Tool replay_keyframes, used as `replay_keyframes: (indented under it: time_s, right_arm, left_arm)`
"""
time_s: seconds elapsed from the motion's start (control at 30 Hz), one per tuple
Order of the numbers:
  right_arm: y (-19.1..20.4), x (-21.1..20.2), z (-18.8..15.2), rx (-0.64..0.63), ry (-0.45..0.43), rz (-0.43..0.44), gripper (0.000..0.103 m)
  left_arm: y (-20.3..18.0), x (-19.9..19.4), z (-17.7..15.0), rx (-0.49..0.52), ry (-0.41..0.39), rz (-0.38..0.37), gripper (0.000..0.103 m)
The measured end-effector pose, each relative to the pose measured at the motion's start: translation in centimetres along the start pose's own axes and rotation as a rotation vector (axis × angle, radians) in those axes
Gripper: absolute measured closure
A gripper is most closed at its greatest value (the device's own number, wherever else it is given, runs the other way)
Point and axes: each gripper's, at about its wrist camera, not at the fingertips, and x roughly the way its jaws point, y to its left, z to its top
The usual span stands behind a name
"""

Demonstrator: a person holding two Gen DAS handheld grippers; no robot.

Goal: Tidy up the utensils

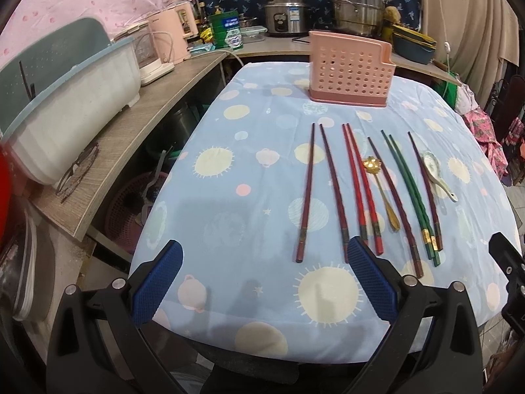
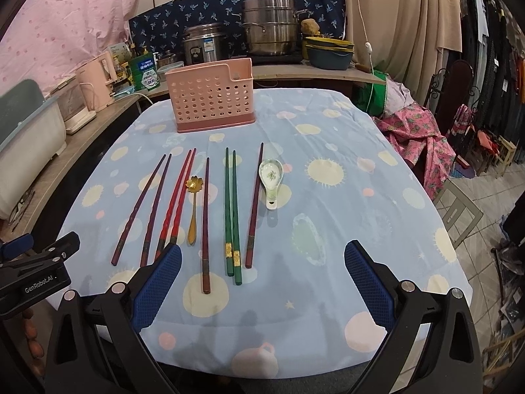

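A pink perforated utensil holder (image 1: pixel 350 69) (image 2: pixel 211 96) stands upright at the far end of the table. Several chopsticks lie side by side before it: dark purple ones (image 1: pixel 305 193) (image 2: pixel 140 206), a red pair (image 1: pixel 361 187) (image 2: pixel 177 202), a green pair (image 1: pixel 410 193) (image 2: pixel 231 211). A gold spoon (image 1: pixel 382 190) (image 2: pixel 193 210) and a white ceramic spoon (image 1: pixel 438 172) (image 2: pixel 271 179) lie among them. My left gripper (image 1: pixel 264 256) is open and empty above the near table edge. My right gripper (image 2: pixel 262 259) is open and empty, near the chopstick ends.
The table wears a blue cloth with planets (image 1: pixel 249 177) (image 2: pixel 344 203). A wooden counter (image 1: pixel 137 131) on the left carries a white dish rack (image 1: pixel 65 105) and glasses (image 1: pixel 78 170). Pots (image 2: pixel 267 26) stand behind. Clothes (image 2: pixel 423 138) hang over a chair at right.
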Motion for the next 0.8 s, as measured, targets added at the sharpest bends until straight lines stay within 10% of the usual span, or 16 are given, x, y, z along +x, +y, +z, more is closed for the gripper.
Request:
replay_keyframes:
  time_s: [0.43, 0.8]
  right_arm:
    - [-0.9, 2.5, 0.5, 0.027, 0.028, -0.028, 0.007]
    - [-2.3, 6.9, 2.8, 0.075, 0.053, -0.032, 0.026]
  left_arm:
    - [-0.4, 5.5, -0.3, 0.007, 0.081, -0.062, 0.012]
    - [-0.6, 9.4, -1.0, 0.006, 0.191, -0.117, 0.054]
